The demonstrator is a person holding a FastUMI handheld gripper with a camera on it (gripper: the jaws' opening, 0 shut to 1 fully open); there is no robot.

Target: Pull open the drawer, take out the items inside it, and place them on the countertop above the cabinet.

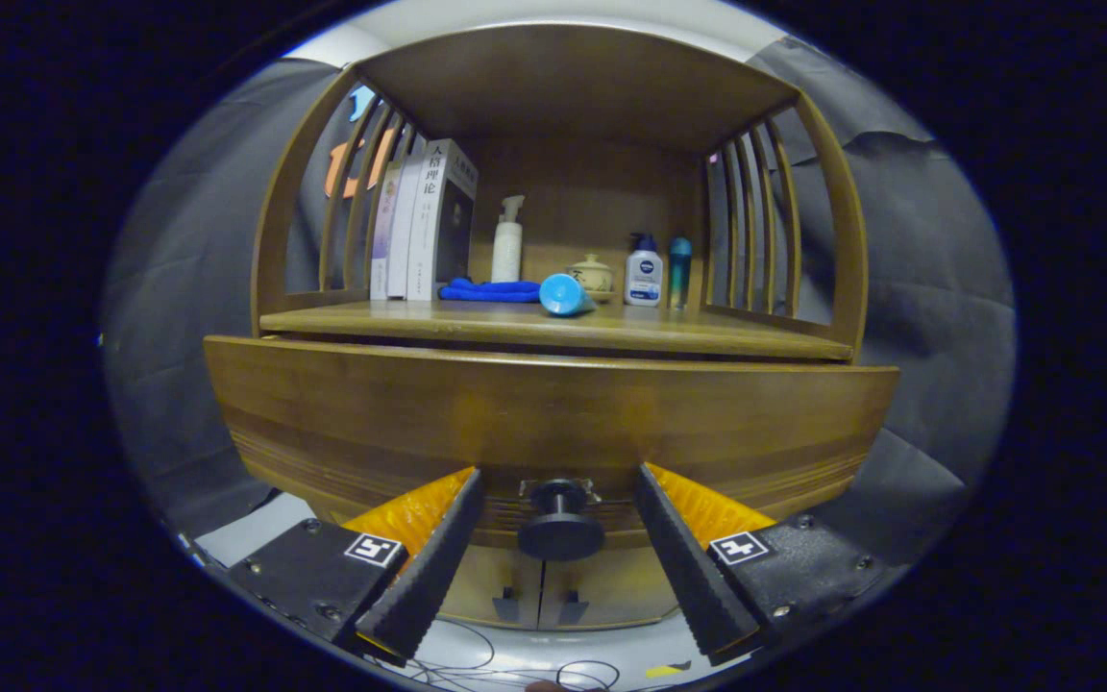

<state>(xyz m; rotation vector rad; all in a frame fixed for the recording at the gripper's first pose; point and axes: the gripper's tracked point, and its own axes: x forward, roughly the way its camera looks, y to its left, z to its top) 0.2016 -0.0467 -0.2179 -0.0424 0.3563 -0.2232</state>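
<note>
Wooden drawer front point(553, 413) faces the level tool point(558, 481). Its fingers stand apart, flanking the round knob point(560, 527) without touching it.

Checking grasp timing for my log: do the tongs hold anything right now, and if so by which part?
Nothing is held. The tongs are open, their fingers on either side of the drawer's round knob without touching it.

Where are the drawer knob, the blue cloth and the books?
Knob point(560, 534): gripper view, on its round front face, between the open fingers.
Blue cloth point(490, 290): gripper view, on its folded middle.
Books point(424, 221): gripper view, on a spine.
</note>
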